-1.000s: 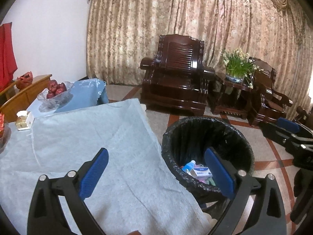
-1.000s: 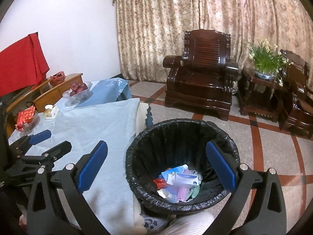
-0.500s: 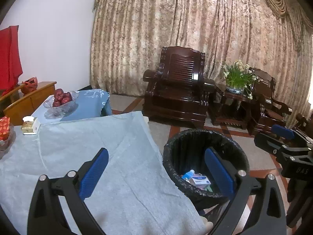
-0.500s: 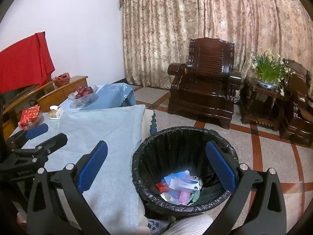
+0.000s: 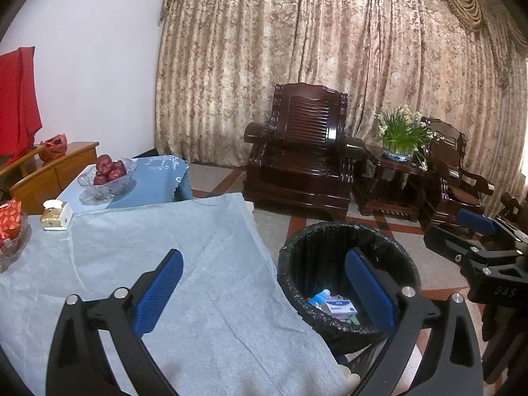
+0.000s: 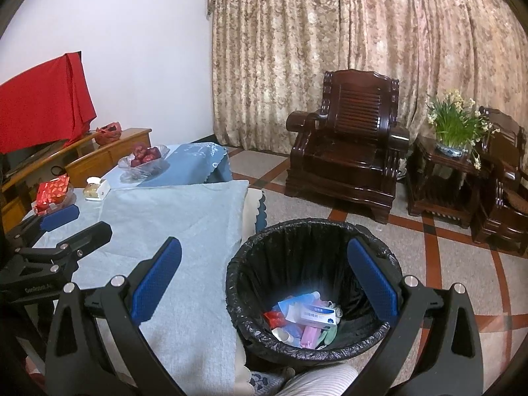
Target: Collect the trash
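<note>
Left tongs point(image 5: 260, 292) and right tongs point(image 6: 264, 283) both spread wide, empty. Trash point(image 6: 305, 321) — light cartons, wrappers, apparently soft plastic — lies in the black-lined bin point(image 6: 379, 254) beside the cloth-covered bench point(image 6: 171, 224). Crushable; pinch cartons across their flat faces. Liner thin, crinkled, glossy.

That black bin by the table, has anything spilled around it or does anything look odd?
Nothing stands out. The trash bin stands upright beside the table, its liner folded over the rim, and the trash lies inside at the bottom. No litter shows on the floor nearby. Both grippers are open and empty.
</note>
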